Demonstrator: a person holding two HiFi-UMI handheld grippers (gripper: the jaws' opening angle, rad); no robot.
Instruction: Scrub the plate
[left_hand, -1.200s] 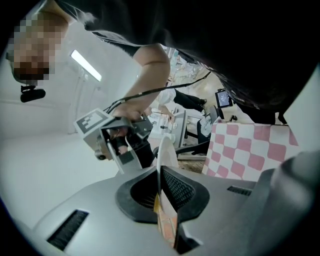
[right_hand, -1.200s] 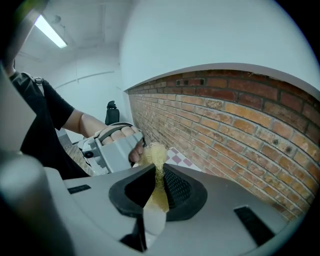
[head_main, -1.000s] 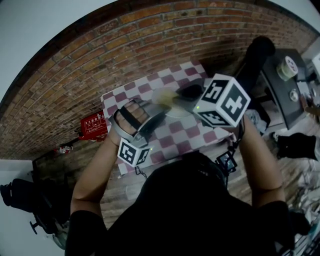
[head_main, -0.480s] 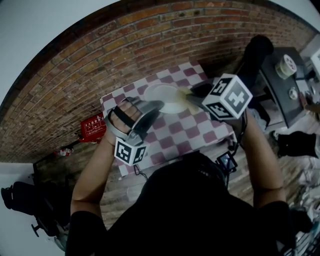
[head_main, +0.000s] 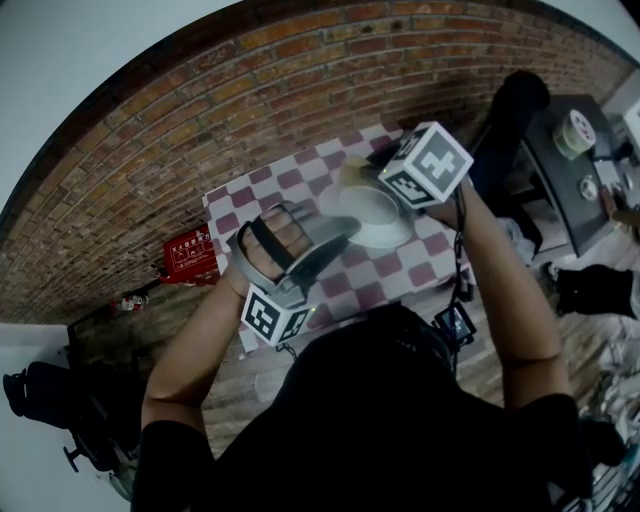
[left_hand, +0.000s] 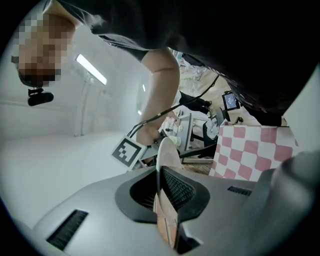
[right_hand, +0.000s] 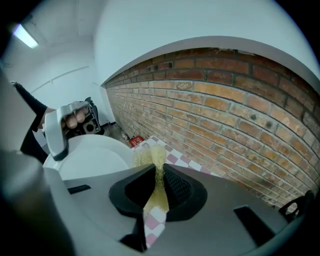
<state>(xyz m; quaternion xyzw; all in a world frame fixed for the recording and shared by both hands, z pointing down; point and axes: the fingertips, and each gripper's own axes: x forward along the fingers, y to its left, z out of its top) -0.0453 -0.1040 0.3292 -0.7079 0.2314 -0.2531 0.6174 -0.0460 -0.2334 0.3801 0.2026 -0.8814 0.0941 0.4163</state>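
Observation:
My left gripper (head_main: 343, 234) is shut on the near rim of the white plate (head_main: 372, 212) and holds it above the checkered table. In the left gripper view the plate (left_hand: 167, 152) stands edge-on, clamped between the jaws of the left gripper (left_hand: 162, 200). My right gripper (head_main: 368, 176) is at the plate's far rim, shut on a yellow scrub pad (head_main: 350, 176). The right gripper view has the scrub pad (right_hand: 150, 157) sticking out of the right gripper (right_hand: 159, 172), right beside the plate (right_hand: 92, 157); I cannot tell whether it touches.
The table under the pink-and-white checkered cloth (head_main: 240, 200) stands against a brick wall (right_hand: 225, 110). A red box (head_main: 188, 252) lies on the floor to its left. A black stand (head_main: 515, 110) and a cluttered desk (head_main: 570, 150) are to the right.
The left gripper has carried the plate rightward and a little nearer. The right gripper with the scrub pad has swung left and down to the plate's far rim.

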